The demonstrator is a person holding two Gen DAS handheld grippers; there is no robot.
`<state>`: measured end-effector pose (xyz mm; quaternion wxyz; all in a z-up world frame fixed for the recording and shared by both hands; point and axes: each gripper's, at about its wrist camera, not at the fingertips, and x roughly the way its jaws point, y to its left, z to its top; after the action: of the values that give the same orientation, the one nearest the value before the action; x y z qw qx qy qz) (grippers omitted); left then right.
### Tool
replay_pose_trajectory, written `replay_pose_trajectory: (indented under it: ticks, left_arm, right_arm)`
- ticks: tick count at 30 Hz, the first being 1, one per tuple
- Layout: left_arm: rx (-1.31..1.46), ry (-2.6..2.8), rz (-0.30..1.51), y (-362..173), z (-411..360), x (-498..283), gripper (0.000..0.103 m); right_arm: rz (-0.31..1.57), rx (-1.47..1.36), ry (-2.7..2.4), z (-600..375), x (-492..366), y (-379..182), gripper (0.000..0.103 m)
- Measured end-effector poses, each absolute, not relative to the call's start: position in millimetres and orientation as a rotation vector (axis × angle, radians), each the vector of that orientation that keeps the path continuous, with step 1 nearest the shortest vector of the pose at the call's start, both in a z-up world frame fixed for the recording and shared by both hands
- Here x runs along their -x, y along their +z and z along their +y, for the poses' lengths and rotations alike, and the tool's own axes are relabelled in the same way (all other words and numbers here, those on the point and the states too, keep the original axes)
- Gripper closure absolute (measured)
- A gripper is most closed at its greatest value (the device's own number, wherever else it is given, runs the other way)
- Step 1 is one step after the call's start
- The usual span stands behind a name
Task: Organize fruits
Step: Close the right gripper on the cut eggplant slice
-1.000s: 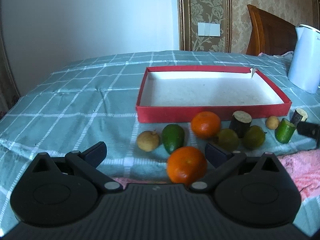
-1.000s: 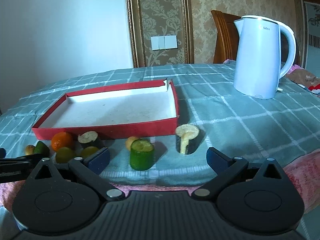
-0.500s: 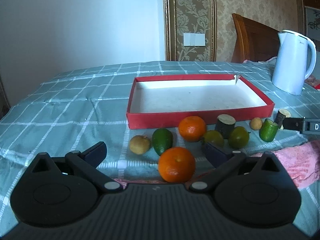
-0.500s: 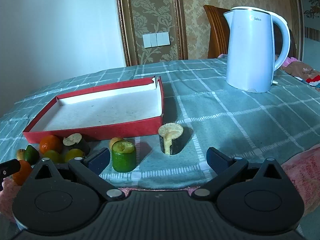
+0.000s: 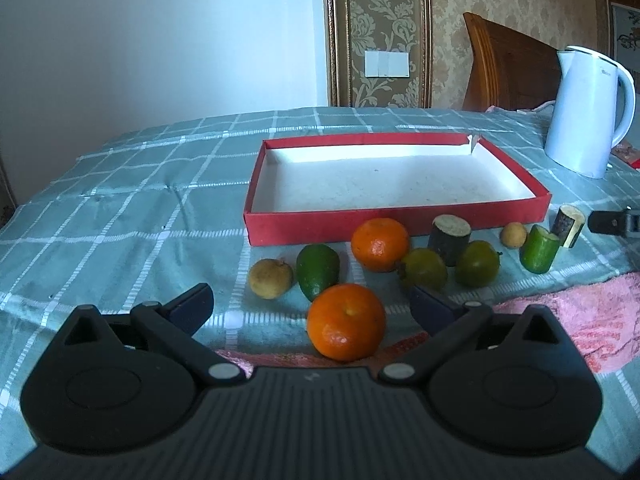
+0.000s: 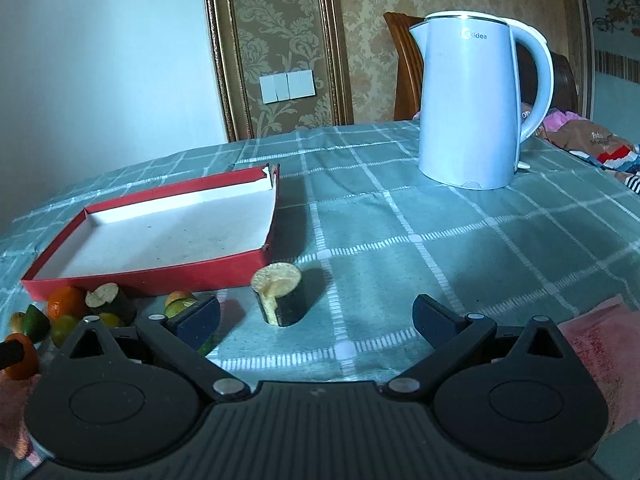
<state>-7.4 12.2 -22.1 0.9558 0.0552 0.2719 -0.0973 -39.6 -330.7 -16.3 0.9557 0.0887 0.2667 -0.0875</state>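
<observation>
An empty red box (image 5: 280,226) with a white inside sits on the checked cloth; it also shows in the right wrist view (image 6: 160,278). Fruits lie in a row in front of it: a near orange (image 5: 346,322), a far orange (image 5: 380,244), a green avocado (image 5: 318,270), a tan fruit (image 5: 270,279), yellow-green fruits (image 5: 478,263) and a green cut piece (image 5: 540,249). My left gripper (image 5: 312,306) is open, the near orange between its fingers, untouched. My right gripper (image 6: 316,316) is open, a dark cut piece (image 6: 280,294) ahead between its fingers.
A white kettle (image 6: 474,100) stands at the back right on the table. A pink towel (image 5: 560,320) lies along the front edge. A wooden chair (image 5: 508,68) stands behind the table. A dark cut piece (image 5: 450,234) leans by the box's front wall.
Both grippers have swung to the right. The kettle has come fully into the left view and grown in the right view. The fruits and the box have not moved.
</observation>
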Motion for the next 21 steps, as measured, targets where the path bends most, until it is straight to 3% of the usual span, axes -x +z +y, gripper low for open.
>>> replay_pose_trajectory:
  ticks: [5,7,10,18,21]
  left_arm:
    - [-0.114,-0.203,0.552,-22,13,8,0.000]
    - [-0.109,-0.206,0.551,-22,13,7,0.000]
    - [-0.105,-0.207,0.558,-23,14,6,0.000]
    - [-0.101,-0.206,0.570,-26,13,4,0.000]
    - [-0.102,-0.208,0.571,-26,12,5,0.000]
  right_arm:
    - [0.563,-0.108,-0.198,-322,16,-21,0.001]
    - [0.594,-0.097,-0.192,-321,4,-25,0.013]
    - [0.635,-0.115,-0.168,-323,-7,-30,0.020]
    - [0.651,-0.073,-0.188,-318,-18,-37,0.023]
    - [0.659,-0.063,-0.187,-318,-20,-38,0.036]
